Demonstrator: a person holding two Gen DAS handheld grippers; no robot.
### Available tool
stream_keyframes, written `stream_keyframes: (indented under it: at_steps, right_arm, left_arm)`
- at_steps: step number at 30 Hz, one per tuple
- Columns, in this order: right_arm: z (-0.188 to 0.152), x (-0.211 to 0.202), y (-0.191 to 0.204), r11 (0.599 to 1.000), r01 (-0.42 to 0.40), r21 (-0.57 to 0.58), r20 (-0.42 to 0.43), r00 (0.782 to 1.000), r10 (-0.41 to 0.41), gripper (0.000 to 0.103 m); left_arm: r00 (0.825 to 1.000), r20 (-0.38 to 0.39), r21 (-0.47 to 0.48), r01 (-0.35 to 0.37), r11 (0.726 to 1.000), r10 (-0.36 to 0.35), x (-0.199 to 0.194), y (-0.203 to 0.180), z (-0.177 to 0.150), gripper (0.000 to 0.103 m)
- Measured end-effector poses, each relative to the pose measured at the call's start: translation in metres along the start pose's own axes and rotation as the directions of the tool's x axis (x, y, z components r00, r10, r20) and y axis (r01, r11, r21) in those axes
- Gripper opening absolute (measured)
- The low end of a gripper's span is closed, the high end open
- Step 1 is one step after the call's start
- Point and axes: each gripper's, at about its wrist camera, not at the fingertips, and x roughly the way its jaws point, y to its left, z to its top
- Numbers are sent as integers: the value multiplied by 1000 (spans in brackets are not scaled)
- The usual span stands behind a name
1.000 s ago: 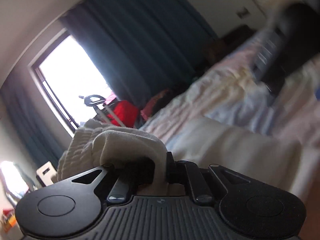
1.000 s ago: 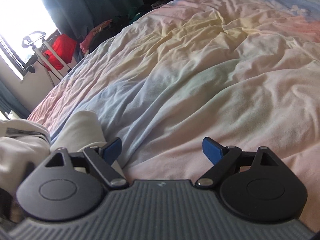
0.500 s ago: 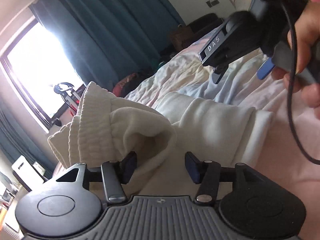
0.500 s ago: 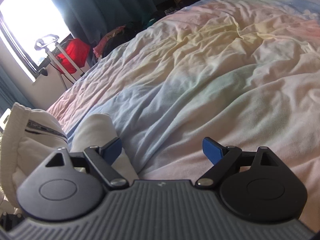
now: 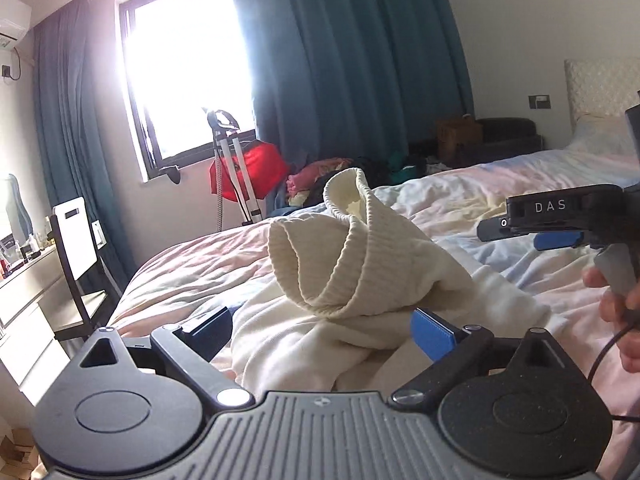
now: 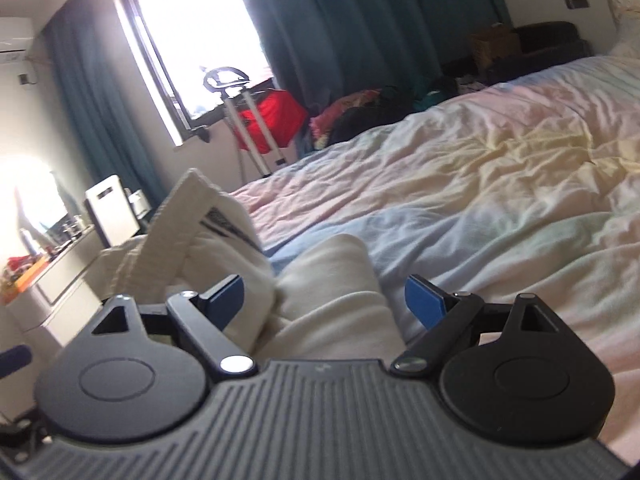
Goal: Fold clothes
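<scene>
Left wrist view: my left gripper [image 5: 322,326] is hanging spread over cream garment [image 5: 360,280], pinching nothing. Garment is lying bunched on bed [image 5: 460,200], ribbed hem [image 5: 340,248] standing up loose. Risk: hem is likely flopping sideways, spoiling fold line.

Right wrist view: my right gripper [image 6: 324,296] is also spread, straddling garment roll [image 6: 336,288]. Risk: closing here, I am likely catching bedsheet [image 6: 480,184] together with cloth.

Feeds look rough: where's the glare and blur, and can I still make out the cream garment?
Left wrist view: window blown out, cream garment sharp, fisheye bends the walls. Right wrist view: soft motion blur throughout, window overexposed, garment still readable.
</scene>
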Motion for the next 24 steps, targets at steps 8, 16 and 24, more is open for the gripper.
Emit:
stream_keyframes:
  at_steps: [8, 16, 24]
  right_arm:
    - [-2, 3, 55, 982, -70, -178, 16, 997, 74, 89]
    - [-22, 28, 105, 921, 8, -389, 7, 1000, -6, 89]
    - [-49, 55, 158, 782, 105, -615, 31, 994, -109, 89]
  left_arm:
    - [998, 60, -194, 23, 981, -11, -52, 44, 1, 97]
    - [988, 80, -398, 150, 905, -129, -67, 100, 5, 93]
    - [991, 78, -456, 132, 880, -108, -75, 123, -1, 92]
